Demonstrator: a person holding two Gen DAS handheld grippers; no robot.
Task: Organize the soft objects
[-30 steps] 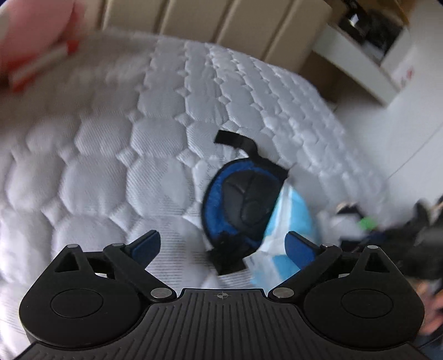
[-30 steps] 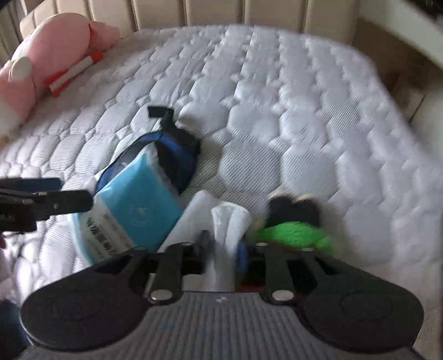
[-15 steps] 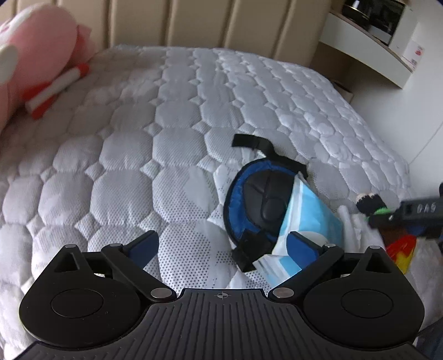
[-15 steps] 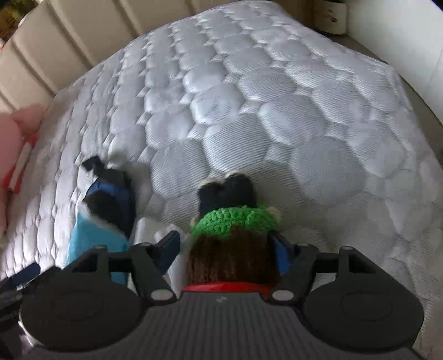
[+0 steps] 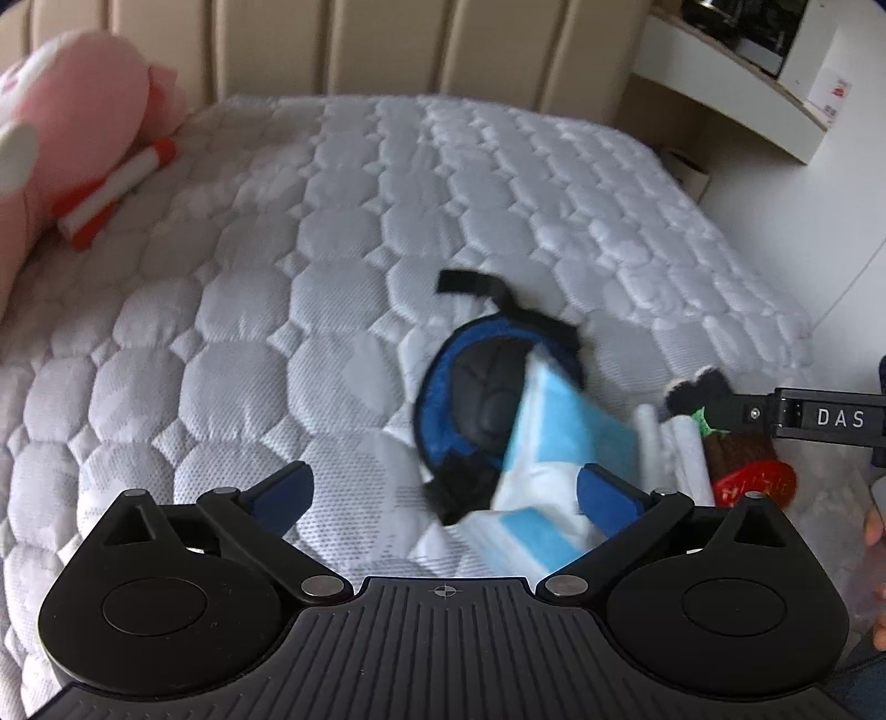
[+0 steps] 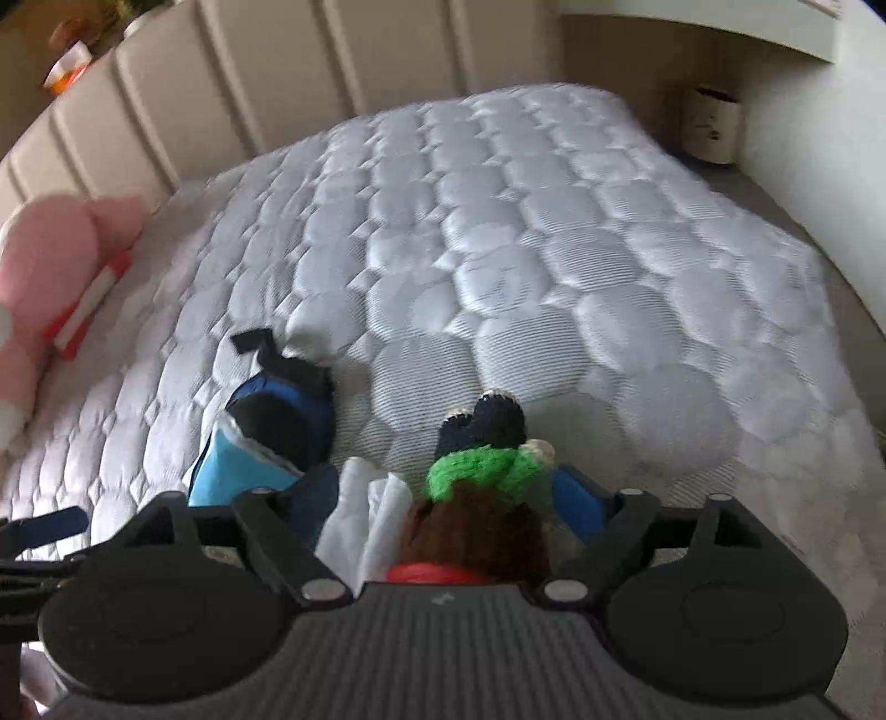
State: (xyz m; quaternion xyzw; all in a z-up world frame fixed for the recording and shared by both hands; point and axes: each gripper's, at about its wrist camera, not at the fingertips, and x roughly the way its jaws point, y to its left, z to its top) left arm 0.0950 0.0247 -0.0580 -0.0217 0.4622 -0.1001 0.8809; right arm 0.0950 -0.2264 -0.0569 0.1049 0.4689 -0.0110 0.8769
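While the right gripper (image 6: 448, 493) was clamped on the white cloth a second ago, its jaws are now opening, spread either side of the crocheted doll (image 6: 482, 498) without pressing it; the doll lies on the mattress (image 6: 554, 249) between them, green scarf toward the far side, its red base hard against the gripper body. Beside it on the left lies the rolled white cloth (image 6: 365, 515), now let go. The left gripper (image 5: 443, 493) is widening too, to its fullest, and grips nothing; the blue-and-white tissue pack (image 5: 554, 443) lies between its jaws, untouched. Against the pack leans the blue and black padded pouch (image 5: 476, 399), its black strap trailing toward the headboard (image 5: 387, 44). So, by my reading, the cloth and doll have just been set down in a row with the pack and pouch near the mattress's near edge, and both hands are free for the next item, likely the pink plush toy (image 5: 72, 122) at the far left corner. Only "DAS" on the right gripper's finger can be read
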